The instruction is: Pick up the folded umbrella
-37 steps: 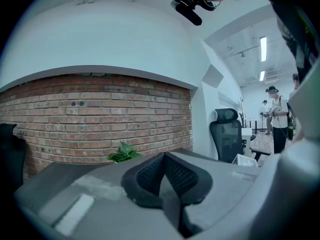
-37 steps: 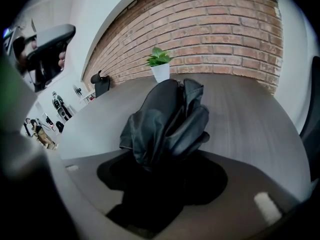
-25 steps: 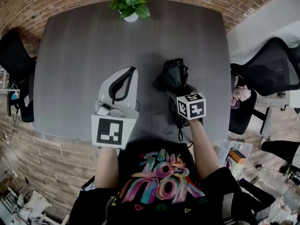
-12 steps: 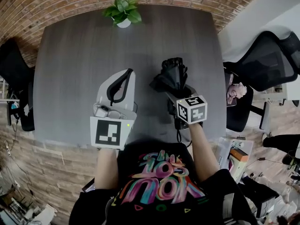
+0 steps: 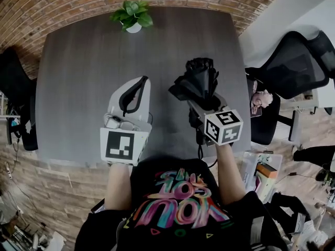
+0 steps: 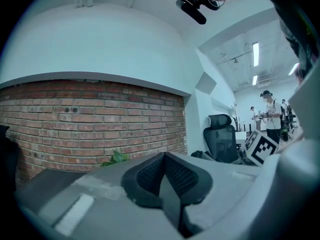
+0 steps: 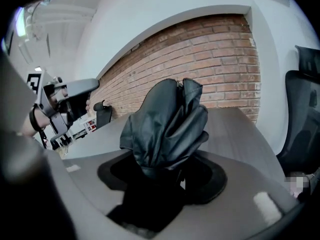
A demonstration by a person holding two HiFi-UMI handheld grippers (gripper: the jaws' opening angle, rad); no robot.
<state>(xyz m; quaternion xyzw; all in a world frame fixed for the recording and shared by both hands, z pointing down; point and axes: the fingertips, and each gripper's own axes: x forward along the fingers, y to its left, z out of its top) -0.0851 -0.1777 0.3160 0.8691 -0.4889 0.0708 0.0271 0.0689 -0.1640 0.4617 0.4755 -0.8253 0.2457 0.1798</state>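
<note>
The folded umbrella [image 5: 198, 80] is a crumpled black bundle held off the dark grey table [image 5: 84, 61], with my right gripper [image 5: 202, 102] shut on its lower end. In the right gripper view the umbrella [image 7: 167, 126] fills the space between the jaws of the right gripper [image 7: 165, 171] and sticks up and forward, tilted. A thin black strap [image 5: 200, 146] dangles under that gripper. My left gripper [image 5: 137, 88] hovers to the left of the umbrella, apart from it. In the left gripper view the left gripper [image 6: 162, 179] has its pads together with nothing between them.
A small potted plant [image 5: 131, 14] stands at the table's far edge by the brick wall. A black office chair [image 5: 293, 67] is off the table's right side and another dark chair [image 5: 15, 67] off its left. People [image 6: 270, 116] stand far off in the room.
My right gripper has risen with the umbrella, which now looks larger and higher above the table. The left gripper has stayed in place.
</note>
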